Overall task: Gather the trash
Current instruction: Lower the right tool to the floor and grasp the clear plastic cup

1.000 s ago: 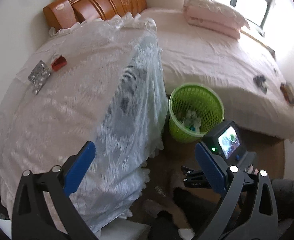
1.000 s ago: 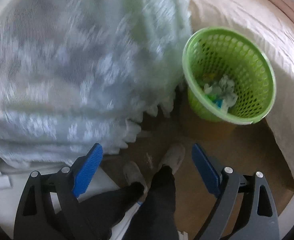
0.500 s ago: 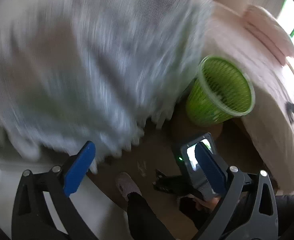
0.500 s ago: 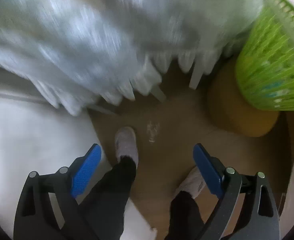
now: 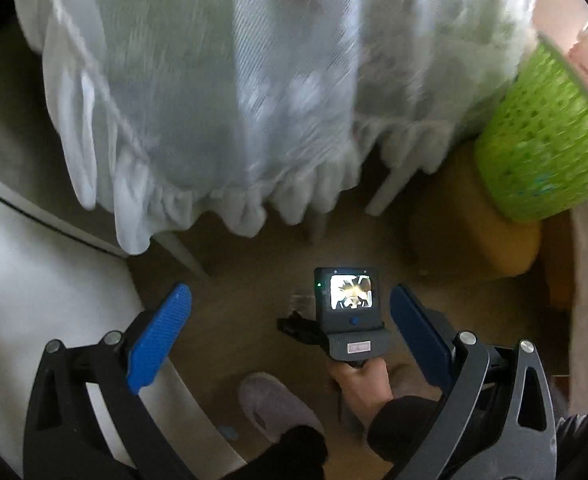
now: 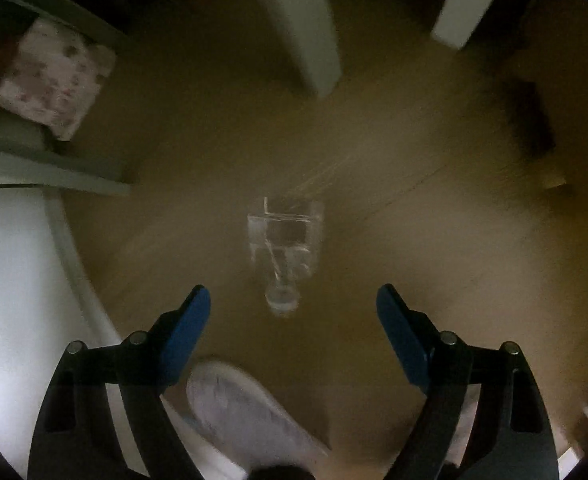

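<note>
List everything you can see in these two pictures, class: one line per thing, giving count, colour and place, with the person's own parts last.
clear plastic wrapper: one, transparent, on the floor ahead of the right tongs
basket: one, green mesh, on the floor at the right
lace cloth: one, white, draped to near the floor
floor: brown
patterned box: one, pale with dark marks, upper left, blurred
slipper: one clearly seen, grey, on the floor
hand: one, gripping the right tongs' handle
left tongs: blue pads, open, empty
right tongs: blue pads, closing, nothing between them
</note>
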`<action>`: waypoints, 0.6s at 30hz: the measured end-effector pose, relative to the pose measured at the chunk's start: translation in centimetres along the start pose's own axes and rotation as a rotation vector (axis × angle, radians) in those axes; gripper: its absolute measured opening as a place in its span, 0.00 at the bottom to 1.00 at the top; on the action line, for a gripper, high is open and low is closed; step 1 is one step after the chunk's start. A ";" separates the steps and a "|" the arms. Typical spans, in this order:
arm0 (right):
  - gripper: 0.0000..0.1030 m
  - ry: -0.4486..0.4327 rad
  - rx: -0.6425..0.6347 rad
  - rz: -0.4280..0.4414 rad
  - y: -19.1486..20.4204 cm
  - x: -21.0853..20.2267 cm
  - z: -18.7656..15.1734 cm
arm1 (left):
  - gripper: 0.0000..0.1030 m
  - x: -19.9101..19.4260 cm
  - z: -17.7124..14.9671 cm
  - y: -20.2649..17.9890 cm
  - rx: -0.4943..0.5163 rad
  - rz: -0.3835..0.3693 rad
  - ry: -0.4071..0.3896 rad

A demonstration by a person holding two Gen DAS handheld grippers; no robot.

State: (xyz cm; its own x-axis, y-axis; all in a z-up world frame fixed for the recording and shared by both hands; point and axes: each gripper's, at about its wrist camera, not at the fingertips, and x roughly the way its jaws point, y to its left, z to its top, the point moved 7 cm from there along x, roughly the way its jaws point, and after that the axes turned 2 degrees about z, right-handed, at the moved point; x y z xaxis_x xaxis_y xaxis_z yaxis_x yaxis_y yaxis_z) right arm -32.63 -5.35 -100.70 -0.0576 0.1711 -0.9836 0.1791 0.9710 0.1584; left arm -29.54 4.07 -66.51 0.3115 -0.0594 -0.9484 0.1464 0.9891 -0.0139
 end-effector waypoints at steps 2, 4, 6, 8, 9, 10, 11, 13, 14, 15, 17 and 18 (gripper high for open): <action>0.82 -0.007 -0.026 -0.027 1.0 2.4 0.0 | 0.92 1.4 -0.8 0.6 -0.022 -0.006 -0.005; 0.82 -0.011 -0.054 -0.042 1.8 4.1 0.0 | 0.92 2.6 -1.5 1.1 -0.036 -0.004 -0.001; 0.80 -0.011 -0.091 -0.065 2.5 5.4 -0.2 | 0.92 3.6 -2.2 1.3 -0.049 0.000 0.005; 0.65 -0.010 -0.123 -0.086 2.8 6.4 -0.3 | 0.92 4.4 -2.6 1.3 -0.052 0.004 0.010; 0.60 -0.002 -0.132 -0.088 2.9 6.8 -0.3 | 0.92 4.6 -2.9 1.3 -0.056 0.007 0.008; 0.60 0.003 -0.139 -0.087 3.0 7.1 -0.4 | 0.92 4.8 -3.0 1.4 -0.060 0.007 0.008; 0.60 -0.010 -0.174 -0.111 3.1 7.0 -0.5 | 0.92 5.0 -3.1 1.5 -0.065 0.009 0.010; 0.59 -0.011 -0.190 -0.111 3.5 7.0 -0.6 | 0.92 5.1 -3.4 1.8 -0.072 0.018 0.012; 0.59 -0.014 -0.188 -0.110 3.4 6.6 -0.5 | 0.92 5.3 -3.5 1.8 -0.073 0.019 0.012; 0.59 -0.018 -0.186 -0.109 3.4 6.1 -0.5 | 0.92 5.2 -3.5 1.9 -0.075 0.020 0.011; 0.59 -0.028 -0.191 -0.102 3.0 4.1 -0.7 | 0.92 4.7 -3.3 1.9 -0.077 0.028 0.012; 0.59 -0.038 -0.200 -0.106 2.8 2.3 -0.8 | 0.92 4.2 -3.0 1.9 -0.075 0.032 0.013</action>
State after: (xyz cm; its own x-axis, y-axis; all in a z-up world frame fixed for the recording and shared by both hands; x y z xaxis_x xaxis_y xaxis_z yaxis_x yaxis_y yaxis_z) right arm -33.05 -2.12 -102.44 -0.0283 0.0640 -0.9975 -0.0241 0.9976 0.0647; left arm -30.81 6.11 -71.49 0.3024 -0.0262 -0.9528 0.0653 0.9978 -0.0067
